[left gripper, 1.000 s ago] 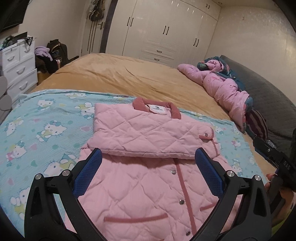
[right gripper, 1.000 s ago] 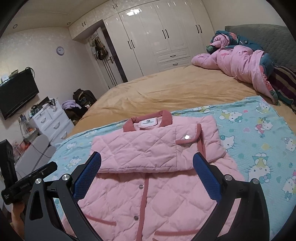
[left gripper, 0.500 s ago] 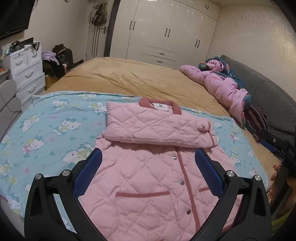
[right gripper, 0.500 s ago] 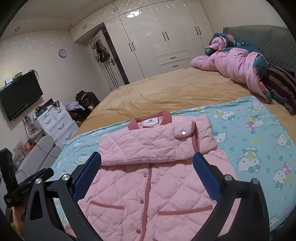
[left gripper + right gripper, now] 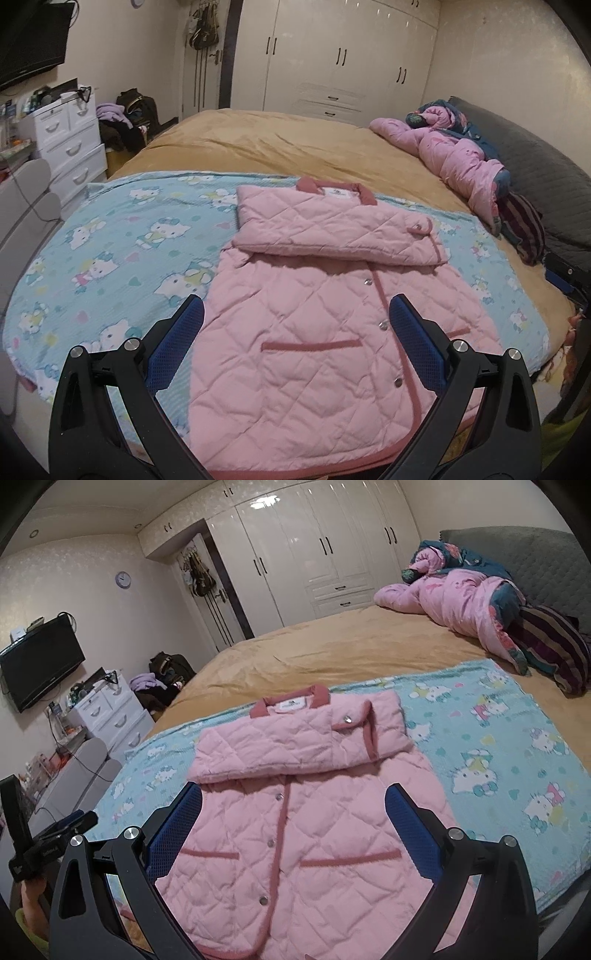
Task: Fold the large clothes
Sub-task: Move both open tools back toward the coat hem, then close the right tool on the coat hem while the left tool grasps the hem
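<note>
A pink quilted jacket (image 5: 317,332) (image 5: 295,830) lies face up on a blue cartoon-cat blanket (image 5: 110,251) (image 5: 498,746), snaps closed, collar at the far end. Both sleeves are folded across its chest as one band (image 5: 332,232) (image 5: 295,738). My left gripper (image 5: 295,332) hangs open above the jacket's lower half, holding nothing. My right gripper (image 5: 293,816) is open too, over the pockets. Each view catches the other gripper at its edge: the right one (image 5: 565,277) and the left one (image 5: 51,838).
The blanket covers the near part of a tan bed (image 5: 280,147). A pink duvet (image 5: 454,158) and a striped pillow (image 5: 554,650) are heaped by the grey headboard (image 5: 546,173). White drawers (image 5: 66,144), a wall TV (image 5: 40,661) and wardrobes (image 5: 325,550) stand around.
Both grippers have drawn back and up from the jacket, so more of its lower half and hem now shows. The jacket itself has not moved.
</note>
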Demonstrator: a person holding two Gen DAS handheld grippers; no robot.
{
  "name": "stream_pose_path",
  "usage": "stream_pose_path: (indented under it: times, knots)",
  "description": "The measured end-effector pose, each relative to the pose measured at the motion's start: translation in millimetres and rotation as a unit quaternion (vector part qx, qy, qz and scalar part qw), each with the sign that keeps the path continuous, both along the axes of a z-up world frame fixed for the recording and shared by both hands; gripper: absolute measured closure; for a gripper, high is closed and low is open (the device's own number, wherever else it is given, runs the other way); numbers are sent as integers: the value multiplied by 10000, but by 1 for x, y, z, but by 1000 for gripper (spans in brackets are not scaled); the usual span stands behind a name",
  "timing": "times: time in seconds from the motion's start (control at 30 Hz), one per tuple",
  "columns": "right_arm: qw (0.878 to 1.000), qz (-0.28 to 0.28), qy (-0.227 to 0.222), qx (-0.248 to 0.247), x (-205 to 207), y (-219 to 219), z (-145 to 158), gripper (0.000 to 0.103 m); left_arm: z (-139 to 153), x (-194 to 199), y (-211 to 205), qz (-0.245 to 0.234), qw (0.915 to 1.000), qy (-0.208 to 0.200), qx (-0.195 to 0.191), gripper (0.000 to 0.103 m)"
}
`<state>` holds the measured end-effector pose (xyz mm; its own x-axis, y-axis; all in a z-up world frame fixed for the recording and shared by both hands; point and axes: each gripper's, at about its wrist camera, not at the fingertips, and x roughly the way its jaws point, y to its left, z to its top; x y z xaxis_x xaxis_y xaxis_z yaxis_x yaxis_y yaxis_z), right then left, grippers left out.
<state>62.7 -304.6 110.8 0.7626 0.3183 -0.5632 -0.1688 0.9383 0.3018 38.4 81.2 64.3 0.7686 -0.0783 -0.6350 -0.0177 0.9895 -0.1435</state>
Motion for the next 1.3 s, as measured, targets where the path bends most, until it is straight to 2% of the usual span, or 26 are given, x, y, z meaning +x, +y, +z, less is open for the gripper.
stream_pose_path:
  times: [0.4,0.63,0.87,1.3]
  knots:
    - [9990,-139,390,150,-24,-38,-32,4,-22,-16,15,205,9990,387,50,9]
    - [9975,-142,624,308,-33,-55,-51,4,-47,-21,23,308,9965,766,137,9]
    - [9948,-168,965,267,-41,-66,-81,4,-85,-27,46,430,9908,1268,-222,9]
    - [9870,-319,1567,159,-56,-95,-137,4,-137,-32,74,524,9786,1926,-491,9]
